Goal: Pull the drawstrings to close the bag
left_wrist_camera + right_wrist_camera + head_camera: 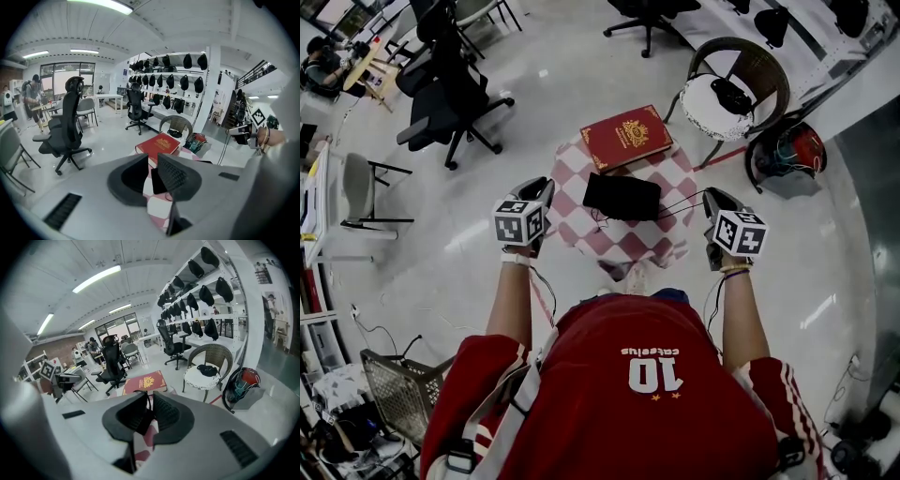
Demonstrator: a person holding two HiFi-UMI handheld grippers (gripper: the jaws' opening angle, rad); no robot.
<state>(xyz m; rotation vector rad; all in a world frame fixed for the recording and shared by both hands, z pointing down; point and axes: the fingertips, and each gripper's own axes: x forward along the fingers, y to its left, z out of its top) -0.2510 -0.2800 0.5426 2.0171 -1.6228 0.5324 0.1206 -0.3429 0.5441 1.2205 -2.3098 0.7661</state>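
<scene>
Fingers [176,176] of the left gripper [544,187] parted, with only the red-and-white tablecloth [661,242] showing through the gap. Fingers [166,413] of the right gripper [713,195] pinched together on a thin black drawstring [682,200] running left to the bag [622,196]. Bag black and flat, mid-table on the cloth, between the two grippers. Just beyond it, at the far edge: red book [626,137]. Far right of the table: wicker chair [761,67]. Far left: black office chair [450,103]. Near left, on the floor: wire basket [398,394].
</scene>
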